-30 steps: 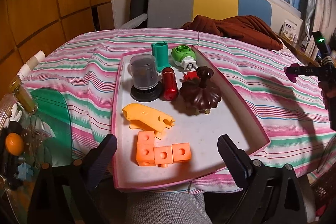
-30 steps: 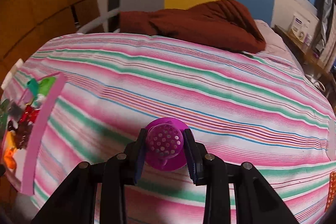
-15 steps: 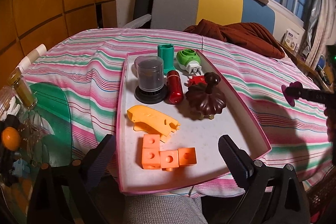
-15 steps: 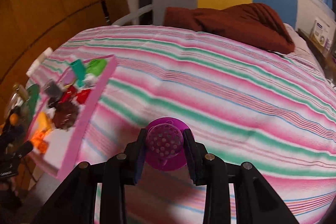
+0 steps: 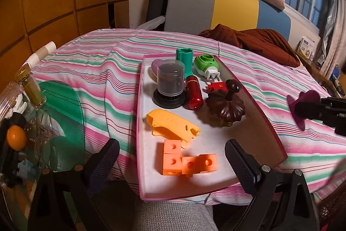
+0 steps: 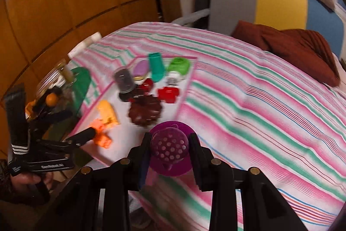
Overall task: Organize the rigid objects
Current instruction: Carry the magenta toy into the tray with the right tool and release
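Observation:
A pink-rimmed white tray [image 5: 255, 129] lies on the striped bed. It holds orange cube blocks [image 5: 186, 161], a yellow piece [image 5: 170, 122], a brown pumpkin-shaped lid [image 5: 225, 107], a red cylinder [image 5: 193, 92], a grey capped jar [image 5: 170, 83], a teal tube [image 5: 183, 57] and a green plug device [image 5: 206, 64]. My left gripper [image 5: 173, 157] is open at the tray's near end, over the orange blocks. My right gripper [image 6: 169, 148] is shut on a purple perforated strainer [image 6: 170, 146], held just right of the tray [image 6: 186, 92]; it also shows in the left wrist view [image 5: 302, 105].
A glass side table [image 5: 60, 105] with a jar, an orange ball and small items stands left of the bed. A brown blanket [image 5: 255, 40] lies at the far side by a grey, yellow and blue headboard. The striped cover [image 6: 270, 101] stretches right of the tray.
My right gripper has carried the purple strainer leftward across the bed to the tray's right edge. My left gripper has stayed open at the tray's near end, shifting only slightly.

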The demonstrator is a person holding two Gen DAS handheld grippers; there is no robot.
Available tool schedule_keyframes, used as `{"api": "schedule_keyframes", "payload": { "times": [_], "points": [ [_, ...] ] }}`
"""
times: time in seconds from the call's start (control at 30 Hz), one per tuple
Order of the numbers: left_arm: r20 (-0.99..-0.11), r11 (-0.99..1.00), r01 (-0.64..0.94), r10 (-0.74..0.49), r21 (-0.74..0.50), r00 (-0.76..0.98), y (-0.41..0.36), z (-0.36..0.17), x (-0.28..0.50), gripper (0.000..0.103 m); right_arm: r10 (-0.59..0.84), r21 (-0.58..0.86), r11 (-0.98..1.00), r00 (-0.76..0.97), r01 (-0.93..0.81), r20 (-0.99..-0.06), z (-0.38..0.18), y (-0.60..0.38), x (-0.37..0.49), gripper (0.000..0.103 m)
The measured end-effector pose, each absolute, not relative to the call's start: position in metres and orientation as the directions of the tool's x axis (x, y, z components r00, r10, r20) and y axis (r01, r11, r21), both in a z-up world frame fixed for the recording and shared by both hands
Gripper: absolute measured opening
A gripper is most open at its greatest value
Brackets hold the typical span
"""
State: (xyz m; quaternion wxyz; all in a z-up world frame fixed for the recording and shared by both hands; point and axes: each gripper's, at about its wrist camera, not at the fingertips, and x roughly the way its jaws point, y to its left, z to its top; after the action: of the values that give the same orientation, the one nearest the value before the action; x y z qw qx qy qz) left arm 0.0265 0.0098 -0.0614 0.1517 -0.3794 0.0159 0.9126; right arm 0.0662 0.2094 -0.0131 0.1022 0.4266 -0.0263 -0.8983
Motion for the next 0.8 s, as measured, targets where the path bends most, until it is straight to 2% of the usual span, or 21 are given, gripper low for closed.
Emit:
{"api": "schedule_keyframes", "payload": {
  "times": [0.33,0.8],
  "points": [
    [-0.692,-0.959,-0.264,0.260,-0.102,-0.674,-0.001,-0.060,0.027,0.099,-0.201,0.100,-0.973,-0.558,0.207,-0.805,-0.023,0.162,0.053,0.033],
    [-0.682,-0.965,-0.241,0.246,-0.104,-0.689,-0.009,-0.055,0.026,0.100,-0.213,0.127,-0.972,-0.506,0.200,-0.836,-0.041,0.137,0.045,0.033]
  ]
}}
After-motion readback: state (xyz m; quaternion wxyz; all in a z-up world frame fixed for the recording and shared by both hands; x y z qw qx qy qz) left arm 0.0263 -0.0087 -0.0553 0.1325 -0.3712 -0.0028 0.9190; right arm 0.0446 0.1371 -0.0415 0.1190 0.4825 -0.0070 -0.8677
